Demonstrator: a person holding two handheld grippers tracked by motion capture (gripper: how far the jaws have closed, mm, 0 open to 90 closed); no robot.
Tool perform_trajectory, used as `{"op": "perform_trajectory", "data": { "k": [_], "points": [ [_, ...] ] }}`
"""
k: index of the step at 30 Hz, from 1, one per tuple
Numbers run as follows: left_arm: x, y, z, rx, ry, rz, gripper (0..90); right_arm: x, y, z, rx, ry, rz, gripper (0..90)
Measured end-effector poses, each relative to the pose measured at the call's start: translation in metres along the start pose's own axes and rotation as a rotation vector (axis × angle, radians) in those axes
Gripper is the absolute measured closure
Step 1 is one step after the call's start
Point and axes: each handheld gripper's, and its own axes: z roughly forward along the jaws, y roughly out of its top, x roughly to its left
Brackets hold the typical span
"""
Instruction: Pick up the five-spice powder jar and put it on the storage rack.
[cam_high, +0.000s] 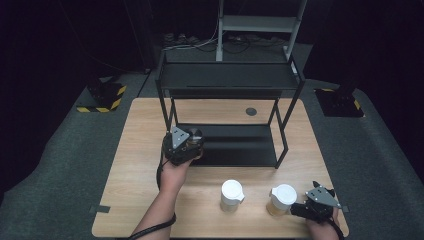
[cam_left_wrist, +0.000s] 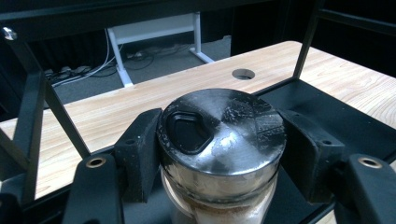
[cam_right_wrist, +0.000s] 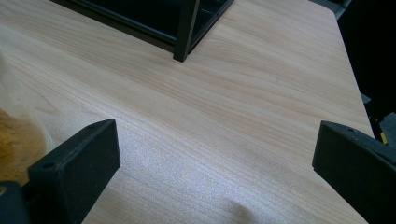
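Firmly, the left tool (cam_left_wrist: 219, 154) has its two black jaws pressed on either side of a glass jar (cam_left_wrist: 220, 186), just under the jar's dark metal lid (cam_left_wrist: 222, 133); a pale brownish powder shows through the glass below the lid. In the high view the left tool (cam_high: 192, 142) holds this jar at the front left corner of a black two-tier rack (cam_high: 230, 80), right by the rack's lower shelf (cam_high: 240, 145), which lies just ahead of the jaws. Beyond the rack's lower shelf, farther ahead of the left tool, the wooden desk (cam_high: 140, 165) has a round hole (cam_high: 251, 111) in its top. Off to this tool's right and nearer the person, a jar with a white lid (cam_high: 232, 195) stands on the desk, and a second white-lidded jar (cam_high: 281, 199) with tan contents stands farther right. The right tool (cam_high: 295, 209) rests low on the desk just beside that second jar, its jaws spread wide with nothing between them; in the right gripper view bare wood lies between the jaws of the right tool (cam_right_wrist: 215, 154), a bit of the tan-filled jar (cam_right_wrist: 14, 140) sits outside one jaw, and a rack leg (cam_right_wrist: 186, 30) stands well ahead.
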Motion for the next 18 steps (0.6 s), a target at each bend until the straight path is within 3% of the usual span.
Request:
{"op": "perform_trajectory", "data": {
  "k": [18],
  "points": [
    [0.0,0.002,0.016,0.036,0.023,-0.006,35.0,0.0,0.0,0.0,-0.002,0.0,-0.005,0.3]
  ]
}}
